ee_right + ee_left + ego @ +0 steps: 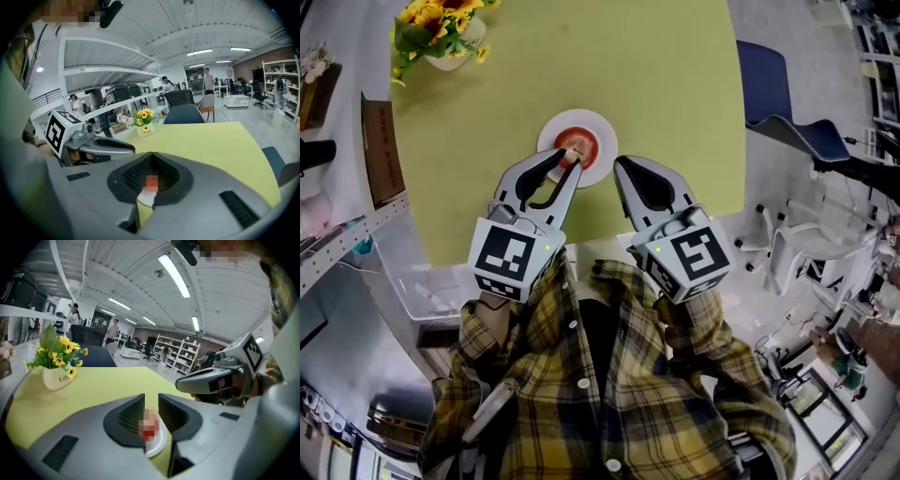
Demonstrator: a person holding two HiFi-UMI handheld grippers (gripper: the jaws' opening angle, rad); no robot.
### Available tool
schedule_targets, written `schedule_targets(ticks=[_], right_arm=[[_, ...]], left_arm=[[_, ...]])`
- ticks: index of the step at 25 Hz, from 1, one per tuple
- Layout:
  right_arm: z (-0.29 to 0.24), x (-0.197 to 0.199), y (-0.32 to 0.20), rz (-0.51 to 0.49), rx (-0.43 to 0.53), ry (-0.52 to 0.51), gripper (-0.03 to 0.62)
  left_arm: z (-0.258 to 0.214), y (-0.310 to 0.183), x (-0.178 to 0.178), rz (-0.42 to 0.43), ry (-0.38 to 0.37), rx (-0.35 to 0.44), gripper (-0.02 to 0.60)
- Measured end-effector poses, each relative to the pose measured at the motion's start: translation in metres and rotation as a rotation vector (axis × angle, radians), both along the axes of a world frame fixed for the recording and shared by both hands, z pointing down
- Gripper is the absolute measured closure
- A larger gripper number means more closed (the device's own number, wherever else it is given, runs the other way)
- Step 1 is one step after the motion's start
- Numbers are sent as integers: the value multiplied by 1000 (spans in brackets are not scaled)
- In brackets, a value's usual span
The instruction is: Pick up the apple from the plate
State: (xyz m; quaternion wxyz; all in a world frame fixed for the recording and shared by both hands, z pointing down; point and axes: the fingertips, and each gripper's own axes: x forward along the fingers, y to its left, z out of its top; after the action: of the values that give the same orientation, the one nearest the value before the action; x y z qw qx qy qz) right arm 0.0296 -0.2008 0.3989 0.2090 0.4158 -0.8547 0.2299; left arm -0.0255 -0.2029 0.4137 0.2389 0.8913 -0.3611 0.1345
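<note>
The apple (574, 145) is sitting on the white plate (598, 127), close to the counter's (656, 66) near edge. The left tongs (567, 161) are reaching over the plate's rim, slightly apart, clamping nothing, with the apple just ahead of them. The right tongs (622, 167) are hovering just right of the plate, closed together. Beyond the plate, bare counter is stretching to the flower pot (448, 37).

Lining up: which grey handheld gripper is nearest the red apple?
The left gripper: tips over the white plate by the red apple; the right gripper is off it.
</note>
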Motion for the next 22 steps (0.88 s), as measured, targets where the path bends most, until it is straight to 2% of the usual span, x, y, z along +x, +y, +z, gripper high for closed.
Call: schedule_targets(ticks=[6, 10, 14, 15, 22], right_arm=[[8, -1, 0, -1, -5, -8, 597], [18, 0, 2, -3, -21, -8, 597], [27, 6, 7, 10, -51, -5, 597], [29, 8, 7, 15, -53, -6, 597], [38, 20, 7, 51, -65, -11, 597]], left_arm=[[15, 2, 3, 18, 1, -28, 420], [26, 3, 6, 40, -32, -29, 346], [36, 6, 11, 63, -60, -38, 302], [39, 6, 12, 70, -66, -41, 273], [55, 0, 14, 71, -111, -25, 225]])
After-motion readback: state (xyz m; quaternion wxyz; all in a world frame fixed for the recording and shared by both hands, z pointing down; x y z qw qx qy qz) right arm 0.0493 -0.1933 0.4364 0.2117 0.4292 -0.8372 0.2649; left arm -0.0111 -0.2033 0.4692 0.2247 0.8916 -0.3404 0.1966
